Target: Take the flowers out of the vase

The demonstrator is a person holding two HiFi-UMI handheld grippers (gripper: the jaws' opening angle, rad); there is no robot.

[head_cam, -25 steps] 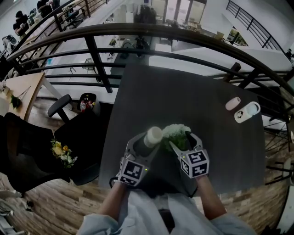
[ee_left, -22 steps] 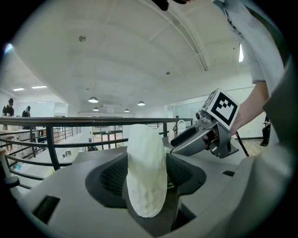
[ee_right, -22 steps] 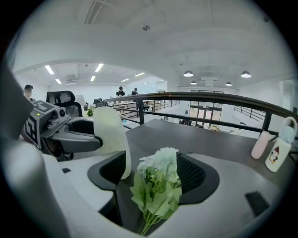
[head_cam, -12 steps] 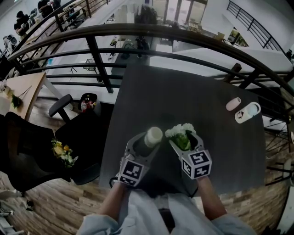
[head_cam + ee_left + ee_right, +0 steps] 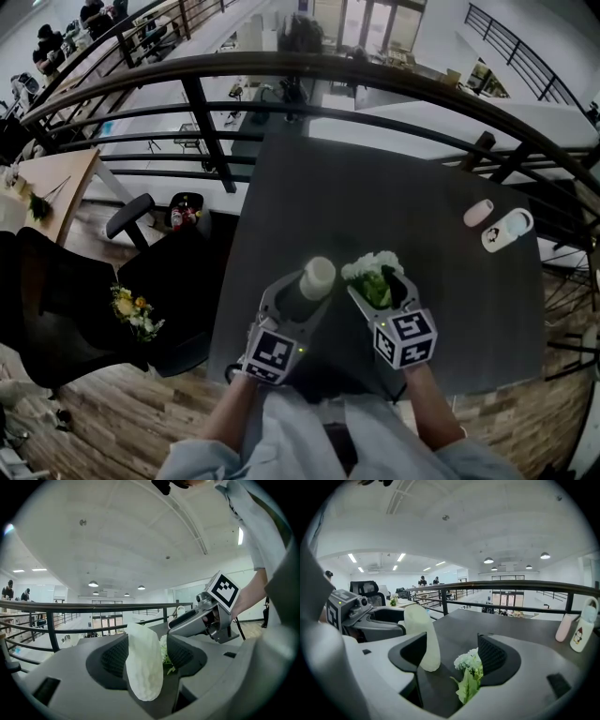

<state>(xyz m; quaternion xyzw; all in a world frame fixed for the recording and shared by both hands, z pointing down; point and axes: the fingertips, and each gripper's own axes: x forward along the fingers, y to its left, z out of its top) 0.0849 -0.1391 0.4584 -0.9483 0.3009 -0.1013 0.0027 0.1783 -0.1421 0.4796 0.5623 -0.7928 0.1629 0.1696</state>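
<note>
The flowers (image 5: 373,272) now sit at 3 o'clock of the vase (image 5: 317,277) with a slim gap between them. A second ago their heads pressed against the vase mouth, so I judge the stems have come clear and the removal is all but done; only setting them down remains.

They are a small, soft bunch: white, frilly heads over limp pale-green leaves.

The right gripper (image 5: 454,656) carries them. Its jaws stand fairly wide, the bunch lies against the pad at 3 o'clock, and the stems seem caught low between the jaws.

The vase is a tall, tapering, off-white piece with a finely pebbled skin and a rounded base. It leans a little.

The left gripper (image 5: 147,656) clasps it between broadly spread jaws whose pads are ribbed and dark.

Beneath lies a matte dark-grey table (image 5: 394,187). Well apart at 2 o'clock are a small pink bottle (image 5: 477,213) and a white bottle (image 5: 506,230). At 12 o'clock, past the far edge, runs a black metal railing (image 5: 281,70).
</note>
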